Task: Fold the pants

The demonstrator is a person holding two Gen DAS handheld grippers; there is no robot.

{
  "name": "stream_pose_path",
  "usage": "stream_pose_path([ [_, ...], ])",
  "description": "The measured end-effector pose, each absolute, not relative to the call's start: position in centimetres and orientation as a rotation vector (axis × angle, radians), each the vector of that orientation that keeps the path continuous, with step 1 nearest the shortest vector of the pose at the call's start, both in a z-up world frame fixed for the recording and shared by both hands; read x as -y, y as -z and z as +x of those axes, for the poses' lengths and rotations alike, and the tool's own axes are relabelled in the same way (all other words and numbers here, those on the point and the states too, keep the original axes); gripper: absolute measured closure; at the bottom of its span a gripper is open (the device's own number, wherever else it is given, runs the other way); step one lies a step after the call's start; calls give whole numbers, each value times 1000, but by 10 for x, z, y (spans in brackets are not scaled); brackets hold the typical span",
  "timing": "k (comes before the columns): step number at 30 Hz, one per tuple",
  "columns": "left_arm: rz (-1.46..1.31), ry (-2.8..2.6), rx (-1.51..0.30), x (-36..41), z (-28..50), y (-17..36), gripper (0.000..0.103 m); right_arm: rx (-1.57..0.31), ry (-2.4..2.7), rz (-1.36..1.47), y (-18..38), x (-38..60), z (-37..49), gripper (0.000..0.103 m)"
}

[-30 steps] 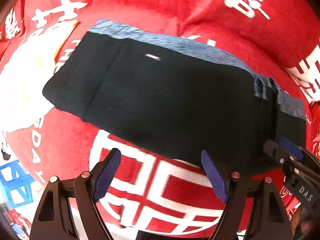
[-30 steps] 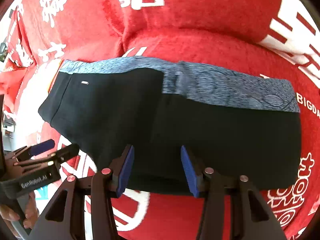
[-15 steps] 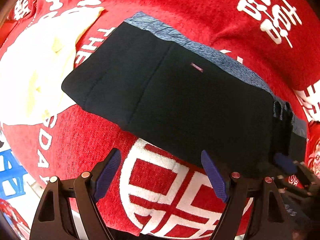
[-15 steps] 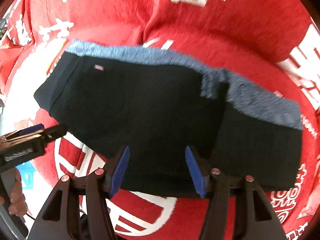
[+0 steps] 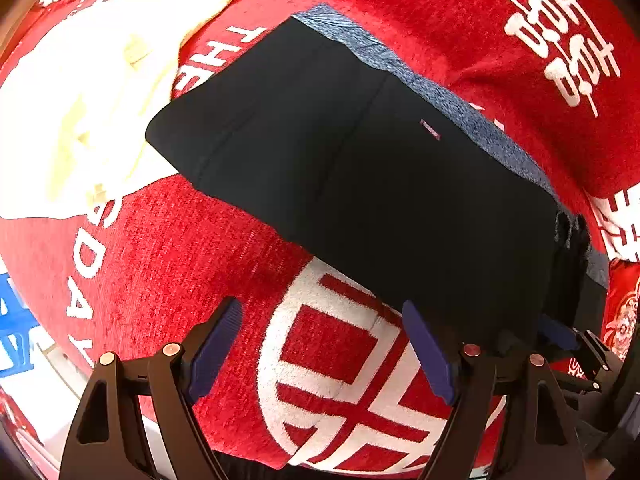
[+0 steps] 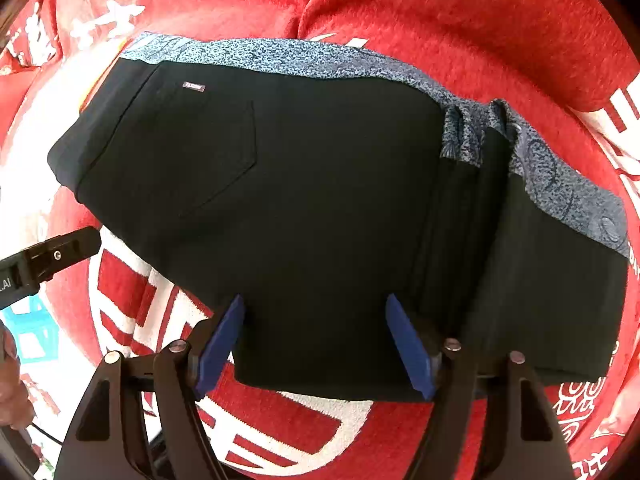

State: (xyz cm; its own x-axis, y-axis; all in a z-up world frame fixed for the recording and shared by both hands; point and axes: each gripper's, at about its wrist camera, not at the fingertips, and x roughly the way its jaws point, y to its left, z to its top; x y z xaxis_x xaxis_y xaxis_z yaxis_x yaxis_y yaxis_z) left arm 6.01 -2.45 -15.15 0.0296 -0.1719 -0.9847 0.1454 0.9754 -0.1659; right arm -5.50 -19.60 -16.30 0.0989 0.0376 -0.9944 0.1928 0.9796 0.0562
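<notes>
Black pants point(image 5: 380, 184) with a blue-grey speckled waistband point(image 6: 304, 60) lie folded on a red blanket point(image 5: 168, 248). In the right wrist view a back pocket and a small label face up, and bunched folds point(image 6: 468, 184) sit toward the right end. My left gripper point(image 5: 320, 320) stands open over the blanket's white pattern, just short of the pants' near edge, with nothing between its fingers. My right gripper point(image 6: 316, 320) hovers over the pants' near edge. Its jaws are opening and the pads do not press the cloth. Each view catches the other gripper: right gripper point(image 5: 568, 340), left gripper point(image 6: 52, 256).
A cream cloth point(image 5: 80, 100) lies on the blanket left of the pants. A ridge in the red blanket point(image 6: 440, 12) rises behind the waistband. A blue crate point(image 5: 16, 332) shows past the blanket's left edge. A hand point(image 6: 8, 380) holds the left gripper.
The right gripper's jaws have spread wider. The upper black layer now reaches further right across the pants. The left gripper has shifted left, so the pants sit further right in its view.
</notes>
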Motion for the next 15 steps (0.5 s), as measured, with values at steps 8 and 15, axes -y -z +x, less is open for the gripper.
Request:
stream_pose_path([
  [8, -311, 257, -1449, -22, 83, 150, 20, -1480, 103, 164, 162, 191, -45, 21],
  [15, -517, 321, -1397, -53, 92, 171, 20, -1485, 100, 158, 165, 194, -41, 21],
])
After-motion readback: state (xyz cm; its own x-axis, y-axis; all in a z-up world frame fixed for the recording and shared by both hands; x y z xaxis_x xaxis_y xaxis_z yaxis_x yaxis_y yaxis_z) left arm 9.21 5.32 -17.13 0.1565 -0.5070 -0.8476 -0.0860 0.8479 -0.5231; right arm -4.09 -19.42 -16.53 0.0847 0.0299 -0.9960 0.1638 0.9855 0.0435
